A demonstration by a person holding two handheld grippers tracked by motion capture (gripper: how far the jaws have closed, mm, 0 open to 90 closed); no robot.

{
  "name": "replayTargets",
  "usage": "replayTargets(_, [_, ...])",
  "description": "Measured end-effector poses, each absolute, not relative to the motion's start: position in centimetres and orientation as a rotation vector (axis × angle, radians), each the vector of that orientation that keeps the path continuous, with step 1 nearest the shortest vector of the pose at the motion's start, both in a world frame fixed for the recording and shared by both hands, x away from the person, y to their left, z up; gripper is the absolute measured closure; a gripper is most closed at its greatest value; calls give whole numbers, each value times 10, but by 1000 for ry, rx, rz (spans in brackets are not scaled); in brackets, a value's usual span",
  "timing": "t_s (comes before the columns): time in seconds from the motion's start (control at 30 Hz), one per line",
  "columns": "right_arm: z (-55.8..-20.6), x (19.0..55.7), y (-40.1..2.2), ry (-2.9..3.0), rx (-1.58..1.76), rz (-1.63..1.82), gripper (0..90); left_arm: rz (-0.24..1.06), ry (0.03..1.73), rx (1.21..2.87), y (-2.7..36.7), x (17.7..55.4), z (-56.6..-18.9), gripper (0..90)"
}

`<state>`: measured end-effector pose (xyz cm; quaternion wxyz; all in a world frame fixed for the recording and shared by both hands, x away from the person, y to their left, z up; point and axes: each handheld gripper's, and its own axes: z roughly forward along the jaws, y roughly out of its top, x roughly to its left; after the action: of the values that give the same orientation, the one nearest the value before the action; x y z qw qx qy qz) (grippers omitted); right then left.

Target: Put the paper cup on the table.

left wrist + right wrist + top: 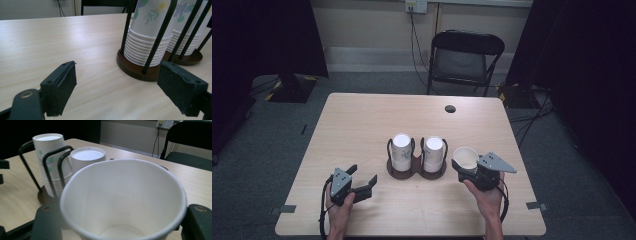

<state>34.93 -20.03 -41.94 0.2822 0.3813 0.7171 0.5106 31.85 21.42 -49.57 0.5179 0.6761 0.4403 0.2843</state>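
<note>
Progress, as judged: one white paper cup (465, 157) is out, grasped mouth-up by the right gripper (468, 169) near the table's (362, 120) right edge beside the dark two-bay cup holder (416, 171) w/ inverted stacks, placement outstanding; left gripper (363, 183) released, empty, toward front-left corner.

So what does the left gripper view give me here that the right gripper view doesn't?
Left gripper view alone: the open, empty fingers of the left gripper and the flower print on the stacked cups. Right gripper view alone: the loose paper cup between the right gripper's fingers, mouth up, empty, plus the wall socket. Both: the cup holder and the table.
</note>
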Motion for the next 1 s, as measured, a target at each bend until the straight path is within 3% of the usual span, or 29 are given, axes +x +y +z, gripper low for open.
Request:
replayTargets(0.63, [-426,405,-218,1840,1121,1317,322,741,1049,1628,211,316,-496,157])
replayTargets(1.0, [-451,441,-221,1879,1205,1264,323,730,1037,1609,214,315,-496,157])
